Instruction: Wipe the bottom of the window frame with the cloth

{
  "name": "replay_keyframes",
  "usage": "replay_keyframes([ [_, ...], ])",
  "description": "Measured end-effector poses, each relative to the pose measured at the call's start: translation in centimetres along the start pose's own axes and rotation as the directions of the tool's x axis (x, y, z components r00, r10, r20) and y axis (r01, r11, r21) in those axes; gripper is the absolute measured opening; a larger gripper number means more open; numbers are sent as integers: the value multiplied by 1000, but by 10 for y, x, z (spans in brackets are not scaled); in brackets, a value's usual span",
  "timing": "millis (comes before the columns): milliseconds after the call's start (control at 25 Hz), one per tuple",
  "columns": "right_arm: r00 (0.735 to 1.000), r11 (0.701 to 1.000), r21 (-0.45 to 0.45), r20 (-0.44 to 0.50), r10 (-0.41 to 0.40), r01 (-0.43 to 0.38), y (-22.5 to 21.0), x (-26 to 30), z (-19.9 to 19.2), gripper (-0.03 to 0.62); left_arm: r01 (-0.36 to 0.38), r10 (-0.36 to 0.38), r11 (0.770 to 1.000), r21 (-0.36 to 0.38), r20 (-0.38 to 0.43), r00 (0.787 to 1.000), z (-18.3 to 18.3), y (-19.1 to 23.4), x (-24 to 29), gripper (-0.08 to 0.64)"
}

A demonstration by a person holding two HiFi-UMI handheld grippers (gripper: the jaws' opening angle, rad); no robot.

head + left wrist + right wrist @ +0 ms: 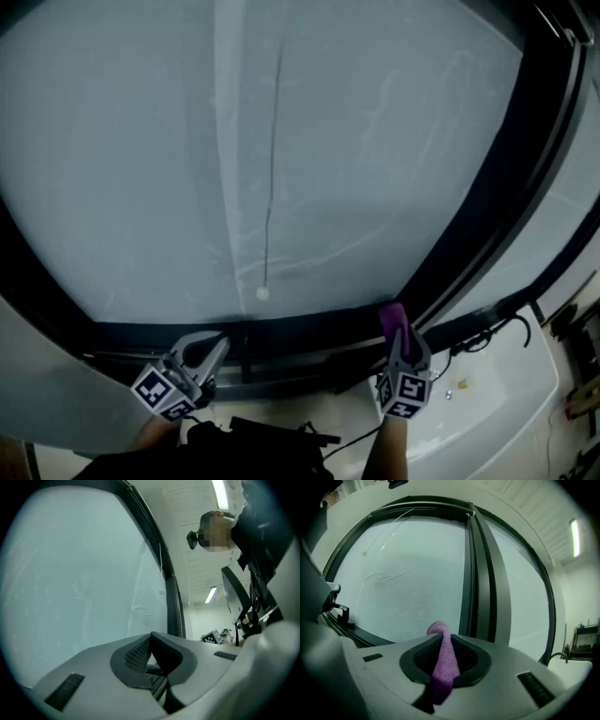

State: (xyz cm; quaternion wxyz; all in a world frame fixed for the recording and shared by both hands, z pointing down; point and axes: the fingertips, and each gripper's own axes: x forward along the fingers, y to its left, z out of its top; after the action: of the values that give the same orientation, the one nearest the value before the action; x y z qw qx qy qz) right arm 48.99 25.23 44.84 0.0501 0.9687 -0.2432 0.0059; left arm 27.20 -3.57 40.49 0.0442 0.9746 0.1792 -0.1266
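Observation:
In the head view the window's dark bottom frame (300,330) runs under the frosted glass (281,141). My right gripper (401,337) is shut on a purple cloth (391,317), whose tip sticks out and sits at the frame's right end, beside the slanting mullion (506,187). The right gripper view shows the cloth (443,660) pinched between the jaws of that gripper (440,641), with the bottom frame (347,626) off to the left. My left gripper (221,344) hovers at the frame's left part; in the left gripper view its jaws (150,638) meet with nothing between them.
A thin blind cord ends in a small bead (262,293) just above the frame. A white sill (506,384) with a dark cable (478,341) lies at the lower right. A second pane (520,588) continues right of the mullion (480,573).

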Motion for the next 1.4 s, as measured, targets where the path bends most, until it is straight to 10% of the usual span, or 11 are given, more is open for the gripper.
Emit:
replay_keyframes([
  [400, 959, 969, -116, -157, -237, 220, -37, 42, -36, 58, -56, 56, 998, -13, -41, 998, -3, 7, -7, -3],
  [680, 945, 952, -233, -215, -248, 197, -29, 52, -42, 60, -100, 98, 994, -36, -42, 994, -7, 6, -12, -3],
  [1400, 958, 985, -132, -277, 68, -108, 13, 52, -43, 57, -191, 190, 980, -64, -18, 982, -16, -4, -24, -3],
])
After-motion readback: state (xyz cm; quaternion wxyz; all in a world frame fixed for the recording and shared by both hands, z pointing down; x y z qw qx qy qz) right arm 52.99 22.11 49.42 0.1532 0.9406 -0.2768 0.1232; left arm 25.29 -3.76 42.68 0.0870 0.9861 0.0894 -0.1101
